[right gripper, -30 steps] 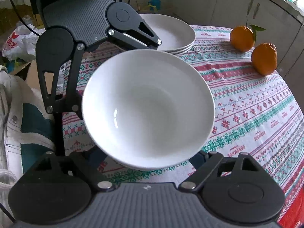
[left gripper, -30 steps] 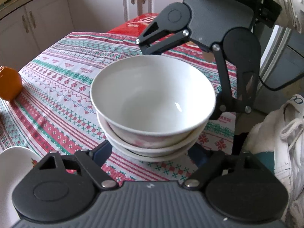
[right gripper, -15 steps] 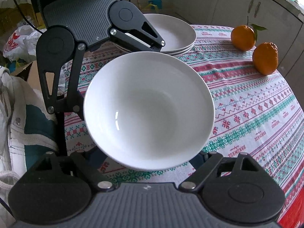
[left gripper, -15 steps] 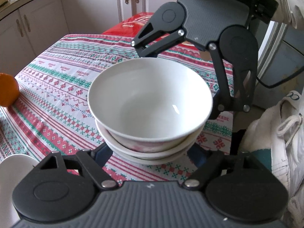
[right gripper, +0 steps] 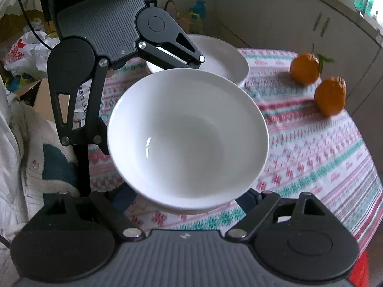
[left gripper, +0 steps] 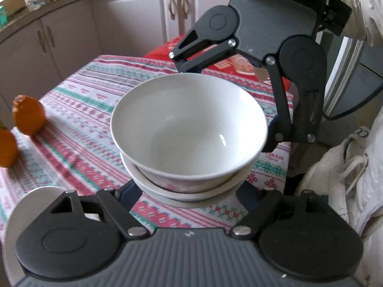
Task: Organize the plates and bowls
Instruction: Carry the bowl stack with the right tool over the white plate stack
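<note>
- Fingers [left gripper: 126, 193] of the left gripper [left gripper: 189, 191] sit one on each side of the stack of bowls [left gripper: 186, 195], low down near the bottom.
- They are held wide and seem to squeeze the stack between them. The tips are hidden under the bowl rims.
- Fingers [right gripper: 122, 198] of the right gripper [right gripper: 186, 197] do the same from the other side of the stack, held wide and pressed to it.
- So the two grippers face each other with the bowls in the middle.
- The top bowl [left gripper: 191, 129] is white and has nothing in it. Two more bowls sit under it, one inside the other.
- The stack is over the near edge of the table, above the striped tablecloth [right gripper: 323, 155]. I cannot tell if it touches the cloth.
- The cloth looks blurry, but the bowls look sharp.
- A pile of white plates [right gripper: 222, 57] sits on the table, just past the bowls in the right wrist view.
- Two oranges [right gripper: 305, 69] lie side by side on the cloth, well away from the bowls.
- A red box [left gripper: 239, 64] is at the far end of the table in the left wrist view.
- Pale cupboards [left gripper: 134, 24] stand behind the table.
- A person's white jacket [left gripper: 347, 167] shows next to the table.
</note>
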